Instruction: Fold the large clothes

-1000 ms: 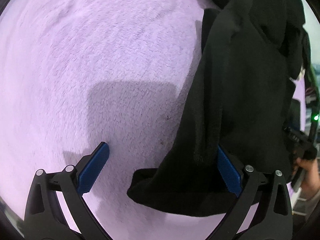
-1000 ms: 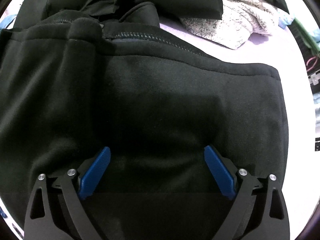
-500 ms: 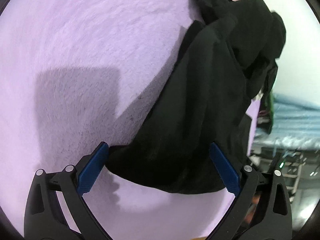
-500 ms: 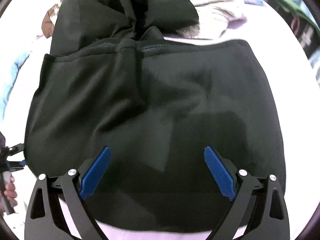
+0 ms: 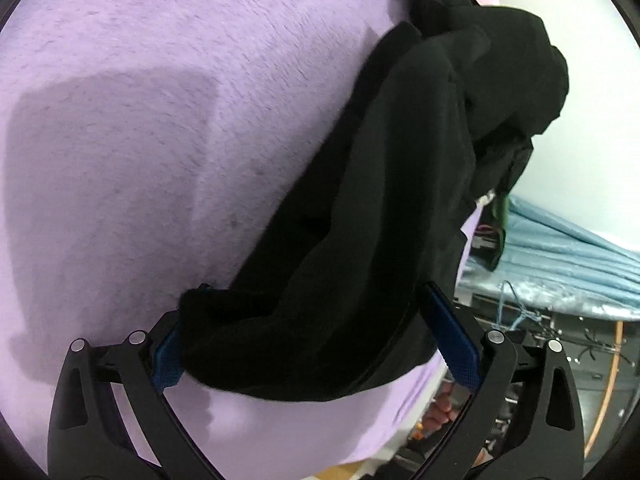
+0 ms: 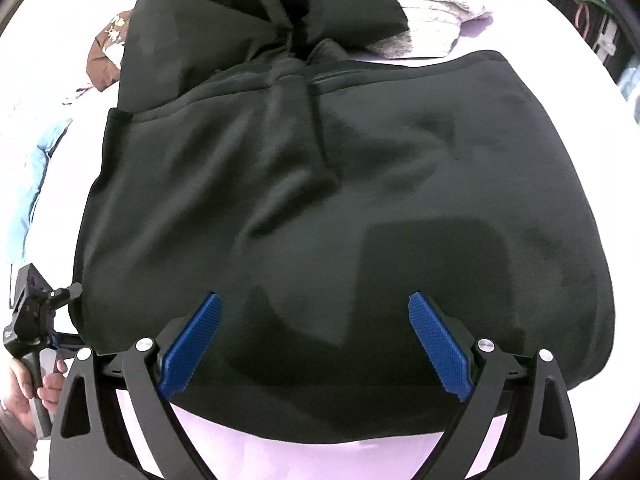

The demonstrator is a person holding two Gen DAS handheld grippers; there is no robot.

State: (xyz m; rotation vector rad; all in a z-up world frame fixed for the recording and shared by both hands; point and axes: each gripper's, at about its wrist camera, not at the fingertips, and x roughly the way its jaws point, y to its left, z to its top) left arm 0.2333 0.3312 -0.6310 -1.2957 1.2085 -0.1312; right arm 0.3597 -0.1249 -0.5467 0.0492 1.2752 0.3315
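A large black fleece garment (image 6: 340, 208) lies partly folded on a lilac plush cover (image 5: 160, 120). In the left wrist view its side edge (image 5: 360, 220) runs from the far right down to my left gripper (image 5: 316, 340), which is open with the garment's corner lying between the blue pads. My right gripper (image 6: 316, 344) is open just above the garment's near hem, touching nothing. The left gripper and the hand holding it show at the lower left of the right wrist view (image 6: 32, 328).
More black clothing (image 6: 260, 12) and a white speckled garment (image 6: 432, 28) are piled beyond the garment. A brown patterned cloth (image 6: 106, 56) and light blue fabric (image 6: 36, 184) lie at left. The bed's edge, blue sheeting (image 5: 560, 248) and clutter show at right.
My left gripper has slid toward the garment's corner, which now sits between its fingers. My right gripper has drawn back from the garment, so the whole folded body and near hem show.
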